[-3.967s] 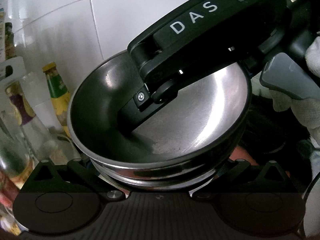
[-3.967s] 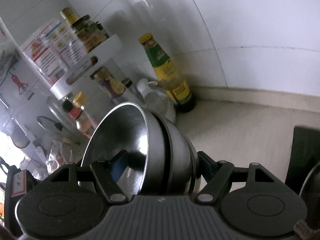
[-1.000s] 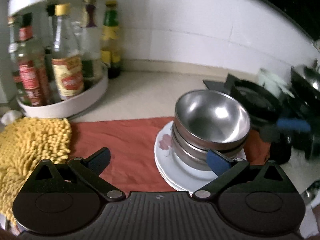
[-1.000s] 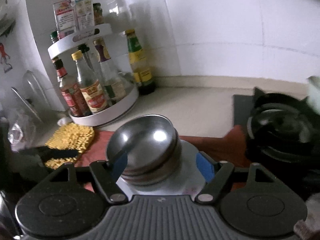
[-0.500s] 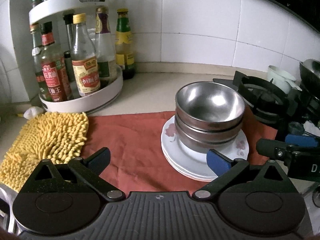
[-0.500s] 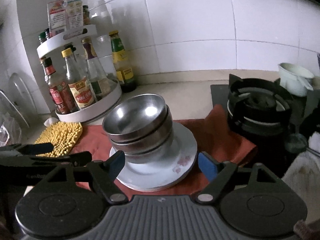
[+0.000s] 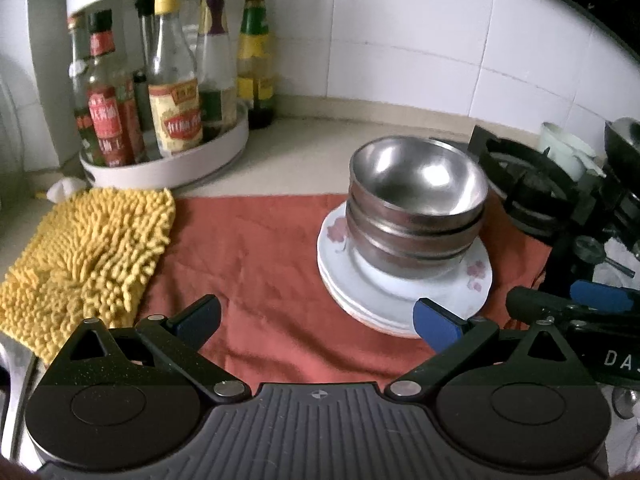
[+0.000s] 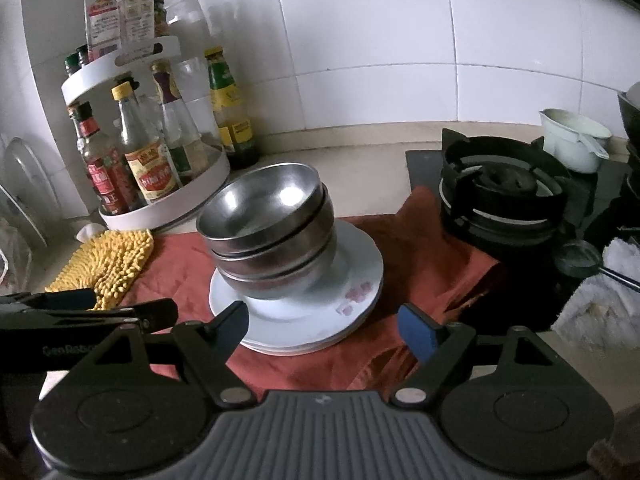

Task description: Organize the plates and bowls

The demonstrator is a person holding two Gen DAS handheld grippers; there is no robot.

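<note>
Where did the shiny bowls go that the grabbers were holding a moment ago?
Both grippers let go and backed away, open. The steel bowls now sit stacked on the white plates on the red cloth. The sauce bottles and yellow mitt haven't changed.

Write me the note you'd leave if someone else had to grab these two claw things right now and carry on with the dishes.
Left claw: open, empty, held back from the stack.
Right claw: open, empty, just in front of the plates.
Steel bowls: nested together, sitting on the white plates, which are stacked on the red cloth. The top bowl leans a little.
Done: bowls and plates gathered into one pile.
Left: probably nothing but straightening the top bowl; I see no other loose plates or bowls from here.
Nearby: yellow mitt, bottle rack, stove burner.
</note>
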